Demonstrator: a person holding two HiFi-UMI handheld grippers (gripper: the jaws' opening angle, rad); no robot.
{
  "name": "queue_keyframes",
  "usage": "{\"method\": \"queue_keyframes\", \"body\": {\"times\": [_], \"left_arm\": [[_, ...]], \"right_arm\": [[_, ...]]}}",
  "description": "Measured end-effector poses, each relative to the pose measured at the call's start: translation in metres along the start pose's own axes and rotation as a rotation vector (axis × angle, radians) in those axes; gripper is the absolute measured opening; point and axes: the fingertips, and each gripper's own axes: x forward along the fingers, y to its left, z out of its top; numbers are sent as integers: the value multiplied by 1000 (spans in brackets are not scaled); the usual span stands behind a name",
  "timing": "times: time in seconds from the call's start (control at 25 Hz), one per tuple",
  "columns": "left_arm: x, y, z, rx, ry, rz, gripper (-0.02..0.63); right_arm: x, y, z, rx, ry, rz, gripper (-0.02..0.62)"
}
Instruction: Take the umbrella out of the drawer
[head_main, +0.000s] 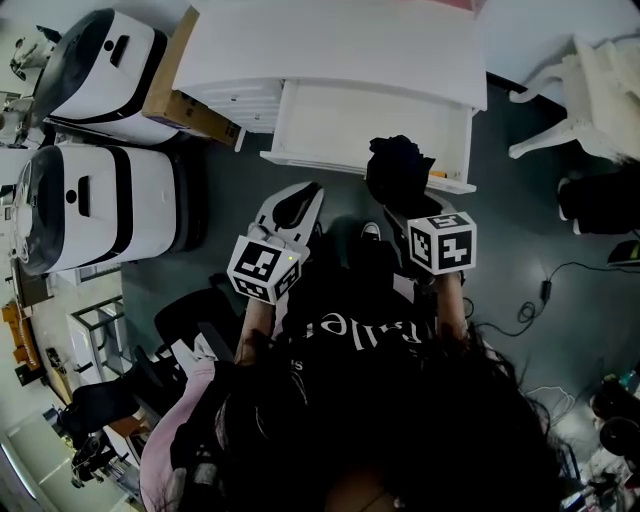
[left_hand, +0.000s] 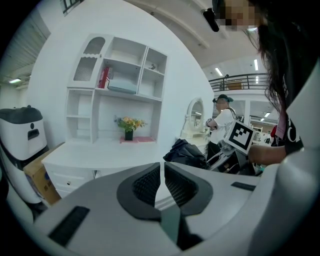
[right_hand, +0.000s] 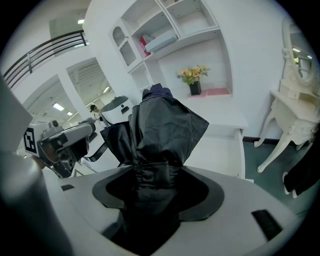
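Observation:
A folded black umbrella (head_main: 398, 168) is held up over the front edge of the open white drawer (head_main: 330, 125). My right gripper (head_main: 398, 208) is shut on it. In the right gripper view the umbrella's fabric (right_hand: 160, 125) bulges up out of the jaws of the right gripper (right_hand: 152, 192), strap wrapped round it, and the drawer (right_hand: 220, 150) lies behind. My left gripper (head_main: 295, 205) hangs to the left of the umbrella, in front of the drawer, shut with nothing in it. In the left gripper view the pads of my left gripper (left_hand: 161, 184) meet, and the umbrella (left_hand: 185, 152) shows to the right.
The drawer belongs to a white desk (head_main: 330, 50) with a shelf unit (left_hand: 117, 85) on top. Two white machines (head_main: 100, 60) (head_main: 90, 205) and a cardboard box (head_main: 185, 100) stand to the left. A white chair (head_main: 590, 90) and floor cables (head_main: 540, 300) lie right.

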Motion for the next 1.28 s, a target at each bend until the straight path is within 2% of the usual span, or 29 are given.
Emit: {"method": "queue_keyframes", "body": {"times": [0.28,0.52,0.96,1.28], "left_arm": [[-13,-10,4,27,-9,-27,26],[-50,-1,-10,31,-15,-36,26],[-178,15,-46,7,-67,-66,25],[-263,7,-91,13,-33,-167,26]], "right_arm": [[-1,14,-4,1,-14,0,276],[2,46,-12,20,-46,-9,276],[-4,163,-63,87,-106,-19,275],[-11,236,-119,145,-134,-84,276]]}}
